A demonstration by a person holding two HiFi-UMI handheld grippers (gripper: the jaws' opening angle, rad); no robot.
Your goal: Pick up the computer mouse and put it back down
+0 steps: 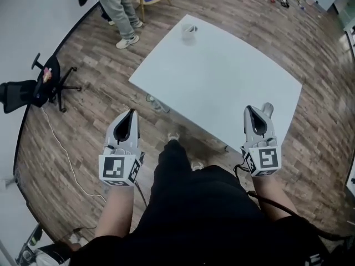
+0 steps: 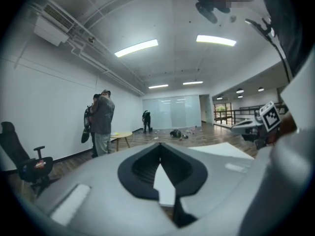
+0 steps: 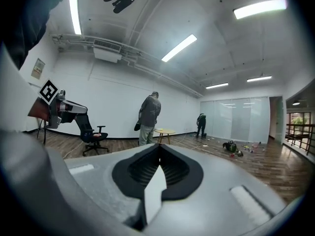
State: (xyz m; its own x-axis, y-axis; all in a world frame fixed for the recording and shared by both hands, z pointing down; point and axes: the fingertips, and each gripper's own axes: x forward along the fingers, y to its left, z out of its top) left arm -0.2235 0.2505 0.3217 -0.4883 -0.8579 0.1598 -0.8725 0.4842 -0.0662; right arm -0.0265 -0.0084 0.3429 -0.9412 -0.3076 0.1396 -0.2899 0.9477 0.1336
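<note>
The mouse (image 1: pixel 189 31) is made out only as a small pale thing near the far corner of the table (image 1: pixel 222 82). The left gripper (image 1: pixel 131 114) and right gripper (image 1: pixel 256 113) are held clenched and empty, well apart from it.

The room is large and open, with a floor (image 1: pixel 100 93) of brown wooden planks, white walls (image 2: pixel 49 107) and a grey ceiling where long strip lights (image 2: pixel 136 47) shine and an air-conditioning unit (image 2: pixel 51 23) hangs near the wall. A big white table (image 1: pixel 222 82) stands in the middle, a black office chair (image 1: pixel 25 93) is close to the wall, and a small round wooden table (image 2: pixel 120 134) stands further away with a person (image 2: pixel 102 122) beside it. At the far end there is a pale glass partition (image 2: pixel 172 111), and a white cable (image 1: pixel 61 148) lies on the floor.
</note>
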